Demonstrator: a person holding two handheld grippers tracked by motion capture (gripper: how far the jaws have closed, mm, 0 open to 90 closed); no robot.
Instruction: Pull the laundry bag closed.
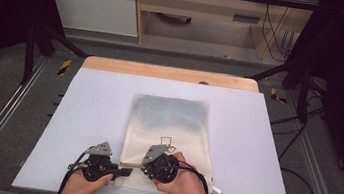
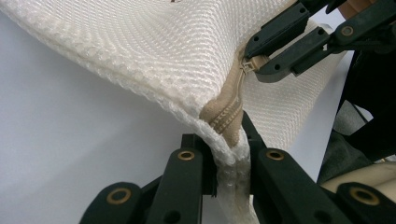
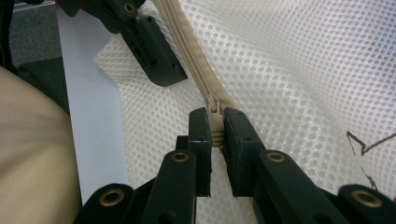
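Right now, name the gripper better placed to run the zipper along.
Right. The right gripper is already shut on the zipper pull, while the left gripper clamps the bag edge at the zipper's end, likely anchoring it.

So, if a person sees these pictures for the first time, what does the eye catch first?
First, the white mesh bag lying flat in the middle of the pale table, its beige zipper along the near edge. Then the two claws at that edge: the left claw pinches the bag's corner at the zipper's end, and the right claw is closed on the zipper pull just beside it.
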